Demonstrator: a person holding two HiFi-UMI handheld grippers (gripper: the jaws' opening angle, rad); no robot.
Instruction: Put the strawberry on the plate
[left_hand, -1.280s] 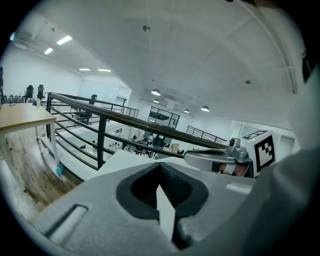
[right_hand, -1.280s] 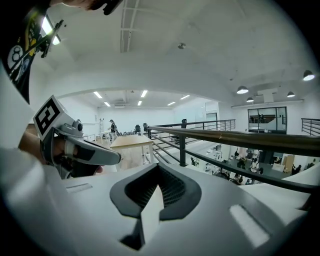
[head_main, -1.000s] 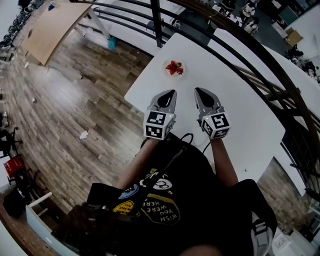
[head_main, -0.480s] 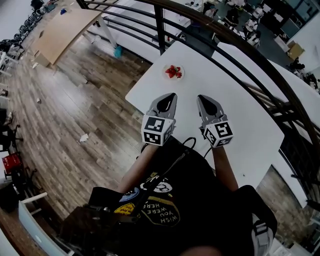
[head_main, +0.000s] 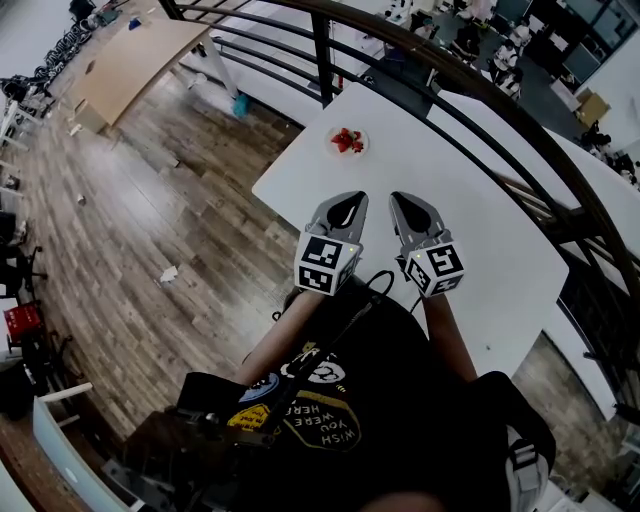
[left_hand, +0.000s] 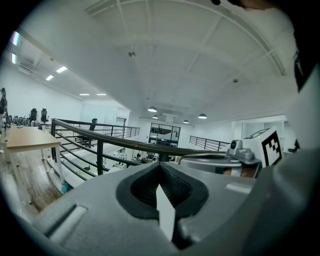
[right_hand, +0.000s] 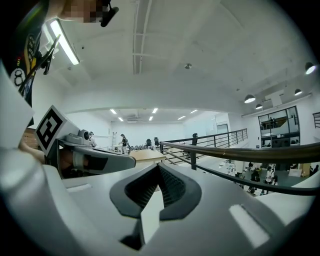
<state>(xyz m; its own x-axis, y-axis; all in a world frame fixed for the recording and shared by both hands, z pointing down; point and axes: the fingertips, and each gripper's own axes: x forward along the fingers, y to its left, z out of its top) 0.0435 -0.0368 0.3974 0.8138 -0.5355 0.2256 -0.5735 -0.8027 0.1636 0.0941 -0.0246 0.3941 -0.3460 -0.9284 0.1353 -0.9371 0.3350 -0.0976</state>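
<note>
A small white plate (head_main: 347, 143) sits near the far left corner of the white table (head_main: 480, 230), with red strawberries (head_main: 346, 139) on it. My left gripper (head_main: 352, 197) and right gripper (head_main: 400, 198) hang side by side over the table's near part, a good way short of the plate, pointing toward it. Both are shut with nothing between the jaws. In the left gripper view the closed left gripper (left_hand: 161, 166) looks level over the railing, with the right gripper's marker cube (left_hand: 269, 145) beside it. The right gripper view shows the closed right gripper (right_hand: 159, 167). Plate and strawberries are hidden in both gripper views.
A black railing (head_main: 320, 45) runs along the table's far side. The table's left edge (head_main: 262, 190) drops to a wooden floor (head_main: 130, 210). A wooden table (head_main: 125, 55) stands at the far left, and another white table (head_main: 600, 170) at the right.
Both grippers have risen a little and drawn slightly back from the plate. The left one has shifted right, closer to the right one. Both stay shut and empty.
</note>
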